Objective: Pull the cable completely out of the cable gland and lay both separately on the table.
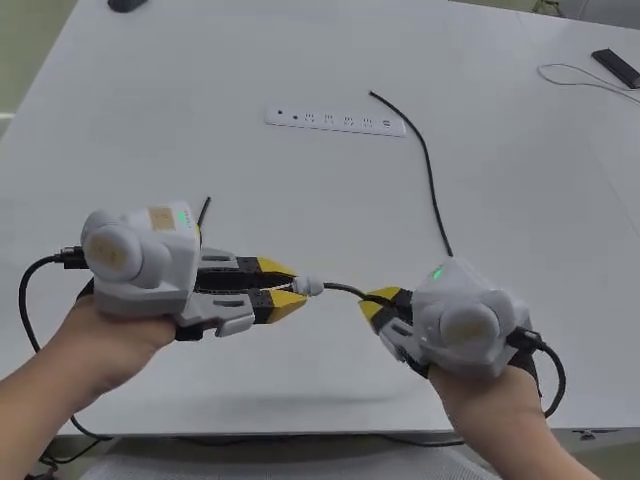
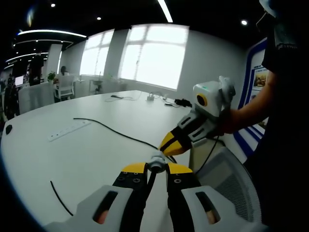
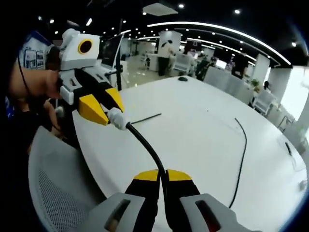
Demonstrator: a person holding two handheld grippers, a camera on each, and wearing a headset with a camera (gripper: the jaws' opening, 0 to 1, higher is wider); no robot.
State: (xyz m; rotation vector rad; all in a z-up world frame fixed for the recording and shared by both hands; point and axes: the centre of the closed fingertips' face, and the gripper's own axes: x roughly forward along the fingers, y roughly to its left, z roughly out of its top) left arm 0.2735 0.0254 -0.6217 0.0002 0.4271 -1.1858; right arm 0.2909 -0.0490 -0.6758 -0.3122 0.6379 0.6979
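A small white cable gland (image 1: 308,287) hangs above the table's front edge, with my left gripper (image 1: 298,292) shut on it from the left. A black cable (image 1: 343,291) leaves the gland to the right and runs between the jaws of my right gripper (image 1: 372,302), which is shut on it a short way off. In the left gripper view the gland (image 2: 157,162) sits between the yellow tips, with the right gripper (image 2: 170,144) just beyond. In the right gripper view the cable (image 3: 145,145) arcs from the jaws to the gland (image 3: 116,117). The cable's long tail (image 1: 430,175) lies on the white table (image 1: 200,100).
A white power strip (image 1: 335,121) lies at the middle back. A short black piece (image 1: 204,210) lies behind the left gripper. A thin white cord (image 1: 580,75) and a black bar (image 1: 615,65) are at the back right. A mesh chair (image 3: 58,193) is below the table's edge.
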